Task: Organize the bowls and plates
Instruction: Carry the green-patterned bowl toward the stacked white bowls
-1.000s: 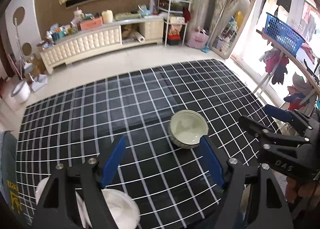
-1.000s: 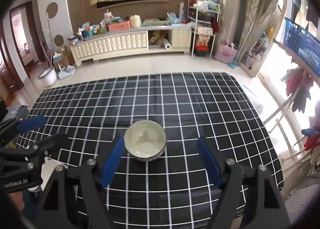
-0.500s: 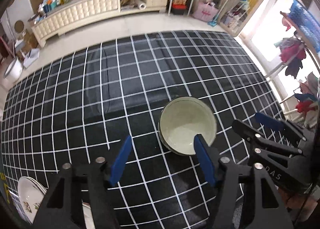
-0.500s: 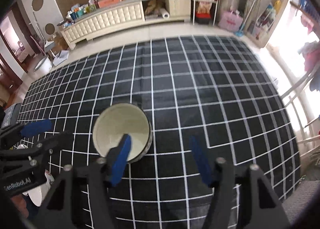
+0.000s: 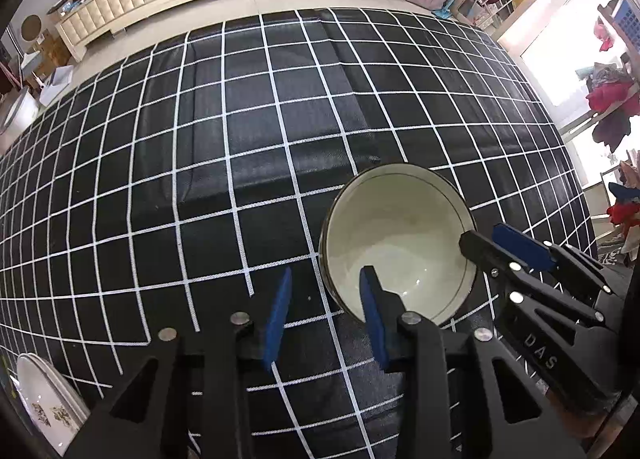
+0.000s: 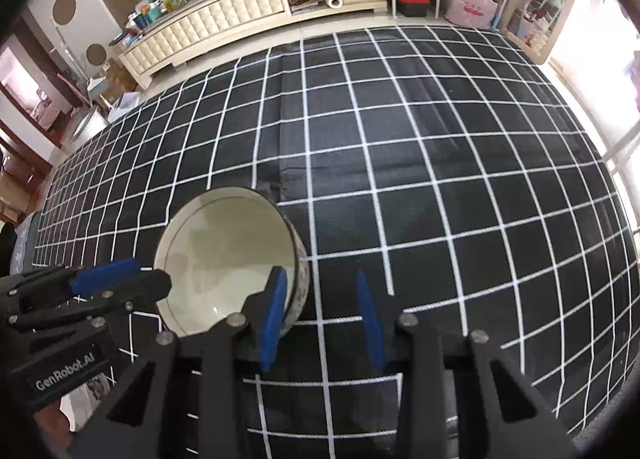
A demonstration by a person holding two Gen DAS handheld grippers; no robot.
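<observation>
Both tongs have dropped closer to the bowl since a second ago, and their blue pads have narrowed from a wide spread. The left tongs now straddle the bowl's left rim, one pad inside and one outside, with a gap still between them. The right tongs straddle the opposite rim the same way, pads apart, not clamped. The bowl sits on the black grid-patterned worktop, near its front edge and roughly midway along it. A stack of white plates lies at the worktop's front left corner.
</observation>
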